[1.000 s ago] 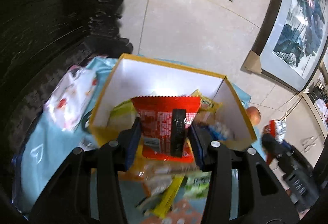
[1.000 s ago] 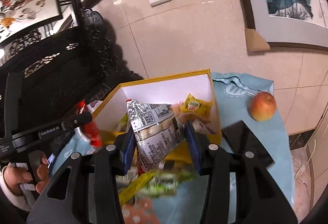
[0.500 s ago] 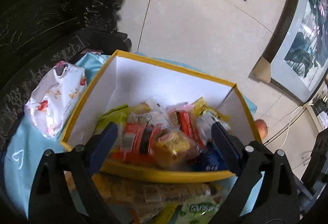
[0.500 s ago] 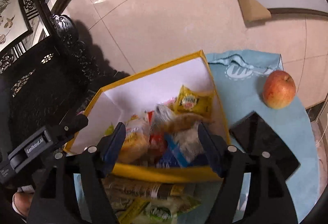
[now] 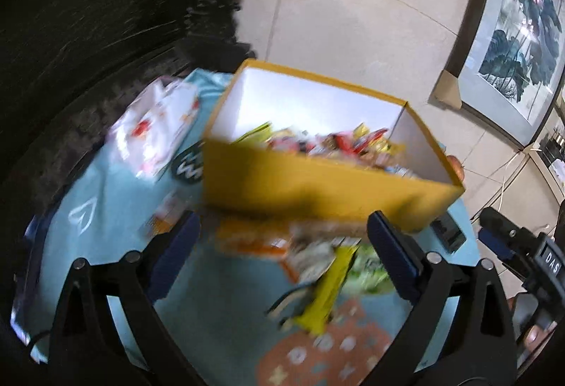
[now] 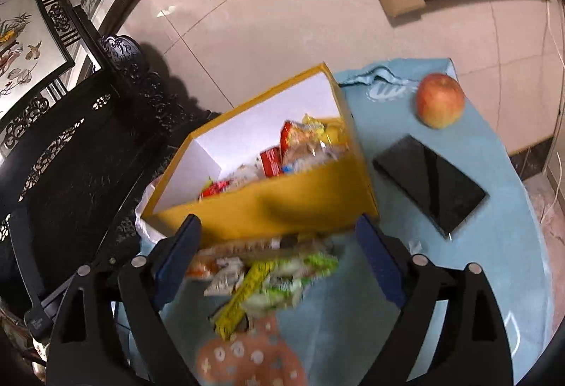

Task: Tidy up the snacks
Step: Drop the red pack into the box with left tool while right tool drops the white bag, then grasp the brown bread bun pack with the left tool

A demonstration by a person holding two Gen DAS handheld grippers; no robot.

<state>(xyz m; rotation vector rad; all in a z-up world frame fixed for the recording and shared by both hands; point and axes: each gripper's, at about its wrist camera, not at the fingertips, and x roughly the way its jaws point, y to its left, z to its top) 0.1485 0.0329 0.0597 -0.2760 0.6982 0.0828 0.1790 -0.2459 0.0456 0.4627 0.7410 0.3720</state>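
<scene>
A yellow box (image 5: 317, 188) with a white inside stands on the blue cloth and holds several snack packets (image 5: 335, 142). From the right wrist, the box (image 6: 282, 206) and its packets (image 6: 300, 146) also show. In front of the box lies a loose pile of snacks (image 5: 317, 262), among them a long yellow packet (image 5: 328, 290). My left gripper (image 5: 282, 222) hangs above this pile, its jaws opening wide and not pressing on anything. My right gripper (image 6: 279, 222) is over the same pile (image 6: 268, 273), jaws likewise opening and gripping nothing.
A white wipes pack (image 5: 155, 125) lies left of the box. An apple (image 6: 439, 100) and a black phone (image 6: 429, 185) rest on the blue cloth (image 6: 476, 262) at the right. A dark carved chair (image 6: 70, 139) stands close on the left. An orange patterned patch (image 6: 247, 361) lies nearest me.
The left gripper let go of a red packet and the right a silver one; both dropped into the box. Both grippers opened wide, then drew back and down to the loose pile.
</scene>
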